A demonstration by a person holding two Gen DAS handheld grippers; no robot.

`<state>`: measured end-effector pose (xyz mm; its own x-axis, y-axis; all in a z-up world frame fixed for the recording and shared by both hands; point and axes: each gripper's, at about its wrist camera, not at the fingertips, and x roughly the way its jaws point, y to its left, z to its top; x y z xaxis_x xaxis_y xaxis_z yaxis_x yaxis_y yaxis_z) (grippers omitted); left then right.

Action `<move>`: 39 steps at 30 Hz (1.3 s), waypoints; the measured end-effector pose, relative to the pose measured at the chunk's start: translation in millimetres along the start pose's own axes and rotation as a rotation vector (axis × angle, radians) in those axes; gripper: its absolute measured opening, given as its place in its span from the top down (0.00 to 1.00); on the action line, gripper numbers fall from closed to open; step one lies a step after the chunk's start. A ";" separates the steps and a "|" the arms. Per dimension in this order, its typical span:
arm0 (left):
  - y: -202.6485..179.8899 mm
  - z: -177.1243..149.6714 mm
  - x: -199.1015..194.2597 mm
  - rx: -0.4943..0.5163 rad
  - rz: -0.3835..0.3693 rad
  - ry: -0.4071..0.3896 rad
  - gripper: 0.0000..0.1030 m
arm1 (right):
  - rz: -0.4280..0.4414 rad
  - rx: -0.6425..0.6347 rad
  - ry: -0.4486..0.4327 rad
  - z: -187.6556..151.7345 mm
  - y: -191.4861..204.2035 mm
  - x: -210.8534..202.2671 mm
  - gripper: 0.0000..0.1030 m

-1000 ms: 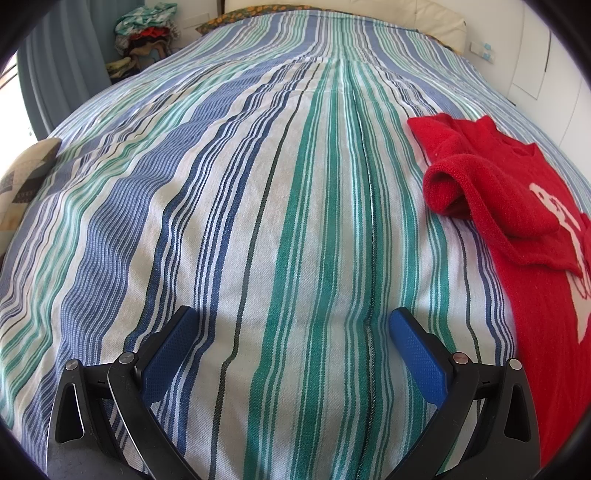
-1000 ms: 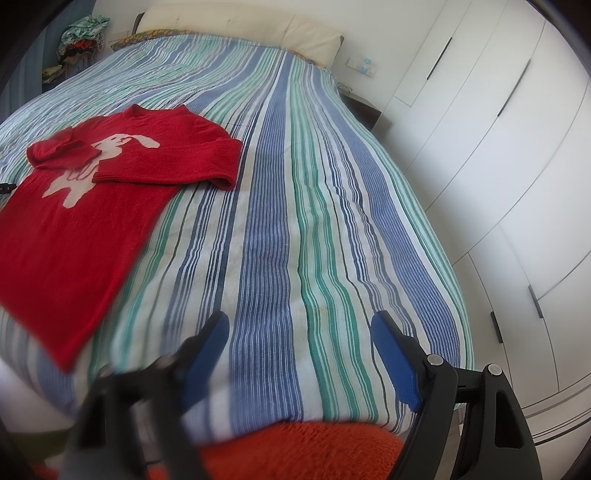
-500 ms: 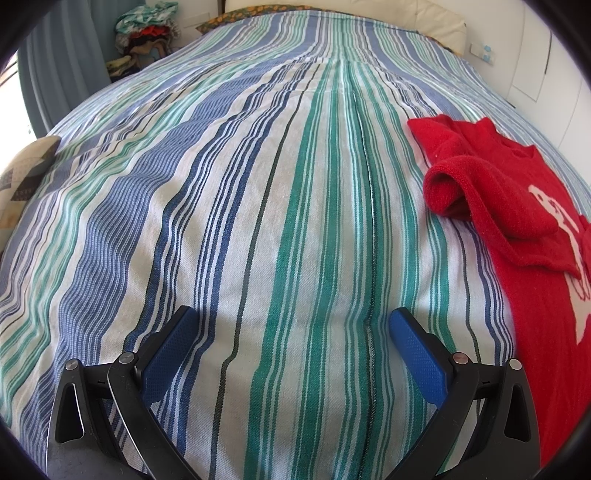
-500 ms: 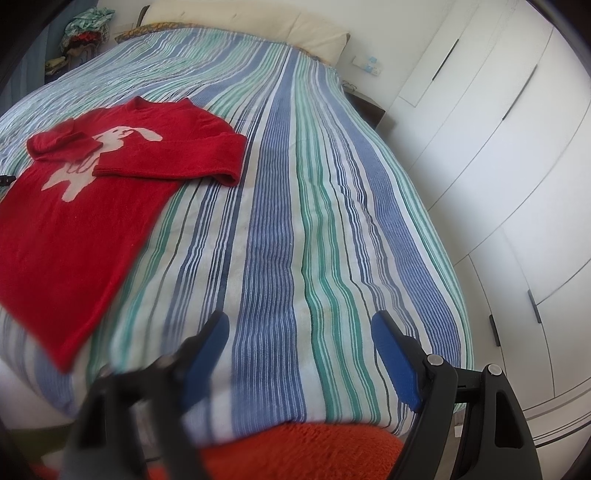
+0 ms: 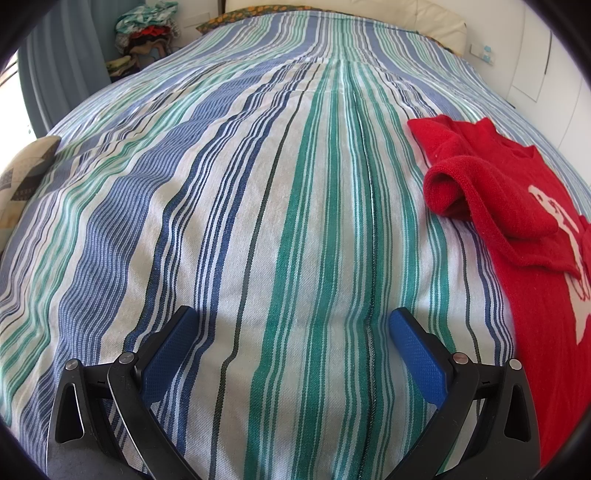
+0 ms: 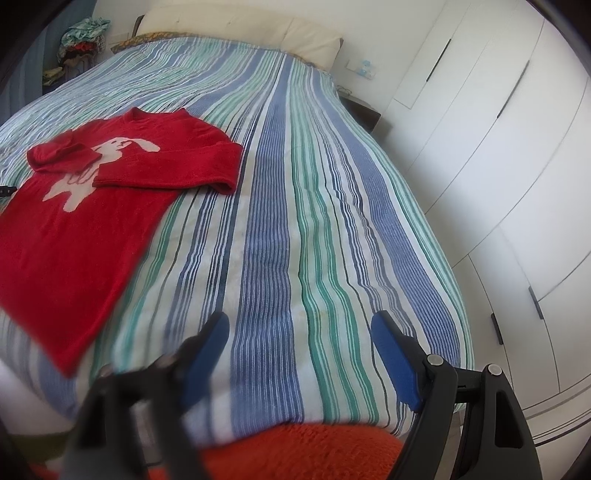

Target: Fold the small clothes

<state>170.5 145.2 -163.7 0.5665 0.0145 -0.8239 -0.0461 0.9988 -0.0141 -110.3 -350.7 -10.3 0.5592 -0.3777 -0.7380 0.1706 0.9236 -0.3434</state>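
At the foot of the bed, closest to the right wrist camera, a patch of orange shaggy fabric (image 6: 295, 448) filled the bottom edge of the view. Just above it the right gripper (image 6: 299, 332) hung over the striped bedspread (image 6: 280, 221) with its blue pads spread wide and nothing between them — only blue, green and white stripes showed in the gap. The left gripper (image 5: 291, 325) stood likewise spread and empty above the same cover (its pads clear of the cloth as far as could be told).

Further up the bed lay the red sweater (image 6: 74, 229), flat on the spread, front side up, a pale rabbit figure (image 6: 96, 166) on its chest. Both sleeves were folded inward across the body; the left wrist view showed it at the right edge, well apart from that gripper.

Beyond it lay a cream pillow (image 6: 240, 33) at the head of the bed, white wardrobe doors (image 6: 498, 129) along one side, and a heap of clothes (image 5: 147, 33) in the far corner.
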 end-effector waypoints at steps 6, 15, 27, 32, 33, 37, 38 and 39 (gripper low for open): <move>0.2 -0.2 -0.2 0.000 0.000 0.000 0.00 | 0.036 0.003 0.042 1.0 0.8 7.0 0.24; -0.1 0.4 -0.2 0.000 0.003 -0.001 0.00 | 0.248 -0.035 -0.034 77.0 53.9 13.7 0.24; 0.8 0.5 -0.8 -0.008 -0.004 -0.006 0.00 | 0.468 -0.436 -0.005 146.5 262.3 121.2 0.39; 0.8 0.4 -0.9 -0.009 -0.004 -0.006 0.00 | 0.466 -0.045 -0.090 170.6 153.2 120.4 0.91; 0.7 0.5 -0.8 -0.009 -0.004 -0.006 0.00 | 0.442 0.065 -0.102 169.8 114.0 120.9 0.91; 0.9 0.3 -0.9 -0.009 -0.004 -0.006 0.00 | 0.298 0.470 -0.078 127.7 -47.9 137.0 0.91; 0.9 0.3 -0.9 -0.009 -0.004 -0.006 0.00 | 0.259 0.553 -0.049 109.4 -81.7 145.4 0.91; 0.9 0.3 -0.9 -0.009 -0.004 -0.006 0.00 | 0.224 0.623 -0.019 91.2 -109.7 153.0 0.91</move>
<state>170.2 146.1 -162.8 0.5713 0.0110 -0.8206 -0.0510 0.9985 -0.0221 30.6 -503.8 -32.5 0.6486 -0.1760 -0.7405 0.4827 0.8473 0.2215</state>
